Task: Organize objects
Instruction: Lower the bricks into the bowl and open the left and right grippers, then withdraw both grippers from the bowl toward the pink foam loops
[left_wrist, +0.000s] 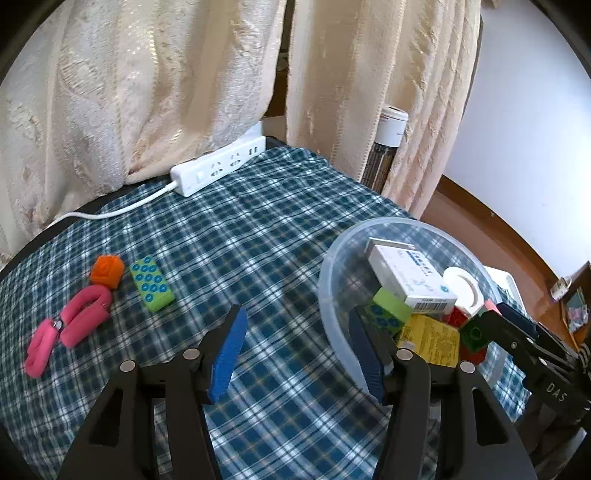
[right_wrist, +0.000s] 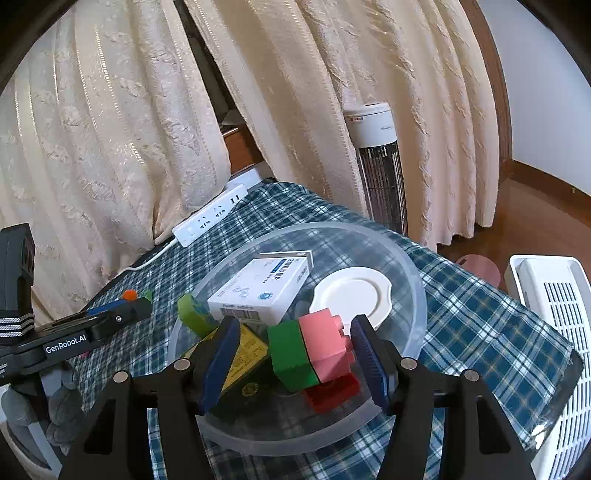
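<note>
Left tongs (left_wrist: 295, 354): apart, empty, over the checked surface (left_wrist: 258, 229).
Right tongs (right_wrist: 291, 363): apart, astride the pink-green block (right_wrist: 310, 350) in the bowl (right_wrist: 413, 280).
Green brick (left_wrist: 151, 283): ahead-left of left tongs, nearer them, long axis running away.

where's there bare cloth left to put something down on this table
The widest free patch is the plaid cloth between the power strip, the clear bowl and the green studded block. The left edge is crowded: orange block, pink hand grip. The bowl is piled full.
</note>
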